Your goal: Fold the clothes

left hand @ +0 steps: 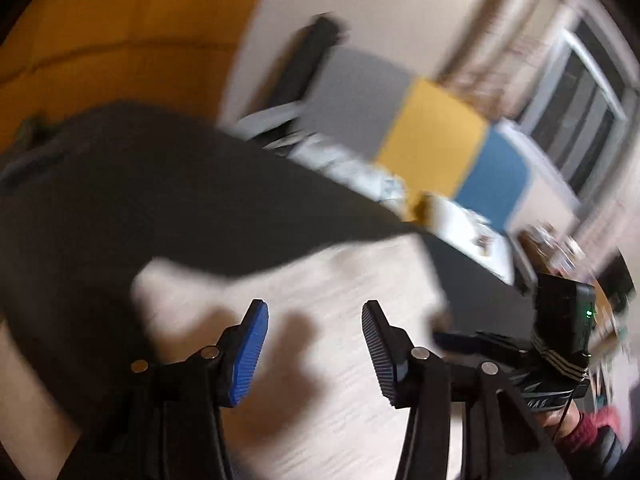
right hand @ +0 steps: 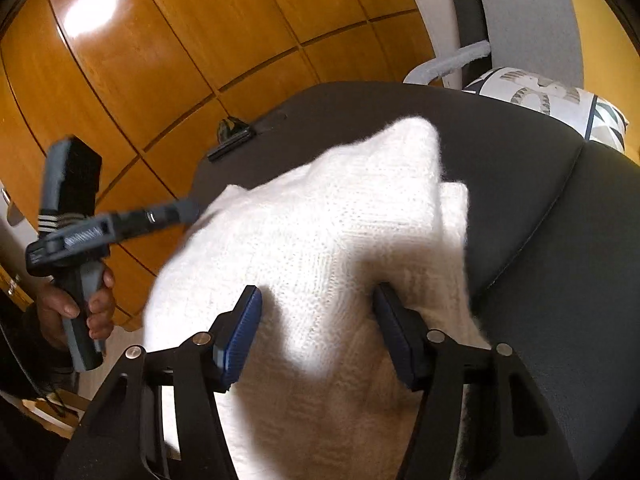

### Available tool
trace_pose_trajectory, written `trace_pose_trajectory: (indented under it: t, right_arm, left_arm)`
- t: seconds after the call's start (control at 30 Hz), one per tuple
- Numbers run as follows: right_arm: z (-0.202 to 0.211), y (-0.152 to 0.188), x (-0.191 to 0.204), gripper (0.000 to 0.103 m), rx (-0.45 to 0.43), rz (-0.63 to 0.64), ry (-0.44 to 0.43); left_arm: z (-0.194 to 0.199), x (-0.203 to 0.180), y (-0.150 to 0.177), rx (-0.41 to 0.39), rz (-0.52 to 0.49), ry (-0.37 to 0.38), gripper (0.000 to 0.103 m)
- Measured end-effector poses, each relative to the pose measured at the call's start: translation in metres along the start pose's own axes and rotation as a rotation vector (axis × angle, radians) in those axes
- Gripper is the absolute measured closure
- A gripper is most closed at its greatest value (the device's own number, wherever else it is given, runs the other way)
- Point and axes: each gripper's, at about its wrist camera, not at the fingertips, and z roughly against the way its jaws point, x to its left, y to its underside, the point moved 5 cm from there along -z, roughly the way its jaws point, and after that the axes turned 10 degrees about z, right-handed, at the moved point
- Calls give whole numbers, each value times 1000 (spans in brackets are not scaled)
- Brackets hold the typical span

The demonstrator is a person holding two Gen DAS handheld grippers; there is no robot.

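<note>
From the left wrist, everything is smeared by motion. The left gripper (left hand: 315, 350) stands with its blue-padded jaws spread wide and nothing between them, above a white knitted garment (left hand: 320, 320) lying on a dark padded surface (left hand: 160, 200). At the right edge the right gripper (left hand: 452, 338) shows only as a blurred body, its jaws unreadable here, with a red sleeve (left hand: 592, 428) beneath it. Yellow and blue panels (left hand: 460, 148) blur behind.

The right wrist view is sharp. The right gripper (right hand: 318, 334) has its jaws wide apart over the white knitted garment (right hand: 320, 232), which lies bunched on the dark padded surface (right hand: 540, 200). The left gripper (right hand: 188, 210), held by a hand (right hand: 76, 308), reaches the garment's left edge. A black clip (right hand: 230, 140) sits at the surface's far edge before wooden panelling (right hand: 180, 40).
</note>
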Motion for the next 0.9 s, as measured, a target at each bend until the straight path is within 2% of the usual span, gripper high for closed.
trace_pose_trajectory:
  t: [0.07, 0.13, 0.2, 0.23, 0.3, 0.33, 0.37, 0.47, 0.6, 0.77, 0.83, 0.9]
  right_arm:
    - [9, 1, 5, 40, -6, 8, 5]
    - [25, 3, 30, 40, -15, 68, -12]
    - [12, 19, 30, 36, 54, 112, 6]
    - [6, 27, 29, 32, 89, 134, 15]
    - [-5, 42, 29, 32, 152, 176, 29]
    - [0, 45, 28, 32, 114, 183, 4]
    - [5, 47, 26, 32, 77, 188, -22]
    - [36, 49, 10, 32, -3, 147, -141]
    - [47, 54, 2, 28, -19, 94, -211]
    - [62, 60, -10, 27, -40, 27, -297]
    - [68, 62, -14, 23, -48, 0, -331]
    - [66, 63, -16, 23, -54, 5, -354]
  left_arm:
    - [-19, -29, -9, 15, -101, 32, 53]
    - [-43, -48, -12, 51, -165, 52, 53]
    - [-79, -60, -11, 133, -200, 52, 53]
    - [-98, -61, -9, 182, -189, 34, 53]
    - [-133, -50, -8, 291, -106, -3, 50]
    - [-148, -45, -9, 339, -67, -19, 50]
    - [-151, -42, -14, 352, -41, -19, 50]
    - [-153, -39, -15, 330, -41, -36, 49]
    - [-150, -43, -11, 280, -64, -49, 49]
    - [-147, -34, -3, 279, -59, -32, 49]
    - [-144, -33, -1, 268, -96, -25, 49]
    - [-141, -33, 0, 263, -181, -17, 49]
